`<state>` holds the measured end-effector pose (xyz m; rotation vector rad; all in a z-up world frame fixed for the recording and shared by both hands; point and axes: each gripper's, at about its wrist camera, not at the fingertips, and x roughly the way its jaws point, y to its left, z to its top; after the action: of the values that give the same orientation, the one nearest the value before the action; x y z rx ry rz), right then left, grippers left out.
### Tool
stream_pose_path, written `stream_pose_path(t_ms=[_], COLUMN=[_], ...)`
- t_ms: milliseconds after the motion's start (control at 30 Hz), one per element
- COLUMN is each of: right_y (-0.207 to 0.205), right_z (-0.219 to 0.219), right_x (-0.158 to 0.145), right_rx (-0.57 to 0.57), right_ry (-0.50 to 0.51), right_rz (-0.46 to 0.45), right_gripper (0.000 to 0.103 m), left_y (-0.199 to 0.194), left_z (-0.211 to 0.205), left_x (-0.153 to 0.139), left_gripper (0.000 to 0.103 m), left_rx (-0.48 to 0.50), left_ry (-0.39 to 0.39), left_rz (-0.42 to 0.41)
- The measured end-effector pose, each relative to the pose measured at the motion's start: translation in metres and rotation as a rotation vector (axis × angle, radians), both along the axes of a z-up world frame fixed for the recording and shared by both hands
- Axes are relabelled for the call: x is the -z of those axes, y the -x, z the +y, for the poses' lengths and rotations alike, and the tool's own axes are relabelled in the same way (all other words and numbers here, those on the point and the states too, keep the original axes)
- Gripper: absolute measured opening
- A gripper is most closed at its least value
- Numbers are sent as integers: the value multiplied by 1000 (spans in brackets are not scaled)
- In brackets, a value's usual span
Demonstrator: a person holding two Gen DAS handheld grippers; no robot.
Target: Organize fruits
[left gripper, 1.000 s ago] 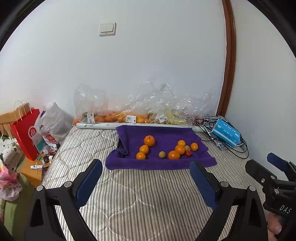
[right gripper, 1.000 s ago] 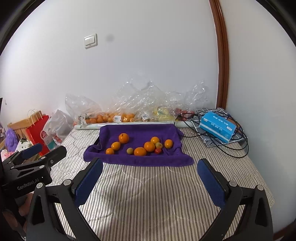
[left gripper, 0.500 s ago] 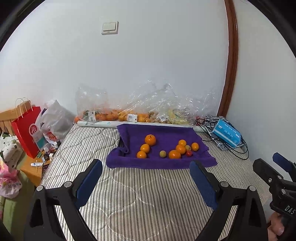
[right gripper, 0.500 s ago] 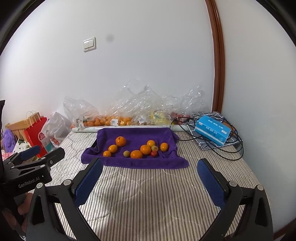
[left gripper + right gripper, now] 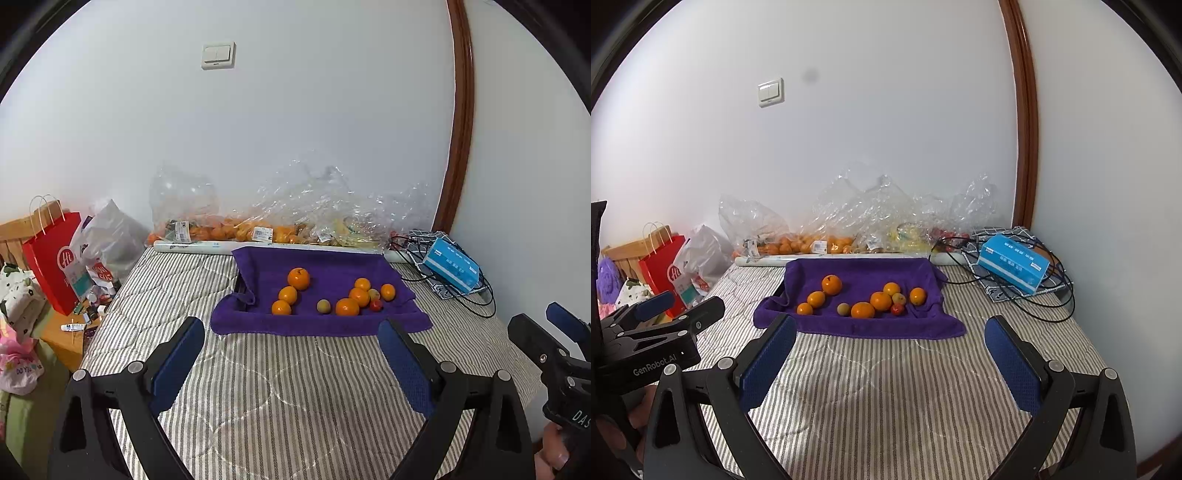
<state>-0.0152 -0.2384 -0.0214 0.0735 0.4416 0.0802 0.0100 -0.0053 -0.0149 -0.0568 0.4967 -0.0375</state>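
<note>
both grippers (image 5: pixel 291 363) (image 5: pixel 890 363) spread wide, empty.

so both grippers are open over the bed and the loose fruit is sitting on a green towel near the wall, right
Not quite: the towel is purple, not green, as both wrist views show. The rest holds: the left gripper and right gripper are both open over the bed, and the loose fruit sits on that towel near the wall.
</note>
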Motion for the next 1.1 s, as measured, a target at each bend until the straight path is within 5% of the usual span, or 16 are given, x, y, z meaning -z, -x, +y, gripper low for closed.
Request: stream_pose_path(t_ms=[1100], right_y=[2], right_z=[2], right_x=[-3], right_rx=[-9], right_ry=[8], right_rz=[-4], right_gripper=[101], left_y=[5], left_z=[-3], left_x=[-1], left_gripper=[96], left_rx=[3], left_ry=[6], left_rz=[-7])
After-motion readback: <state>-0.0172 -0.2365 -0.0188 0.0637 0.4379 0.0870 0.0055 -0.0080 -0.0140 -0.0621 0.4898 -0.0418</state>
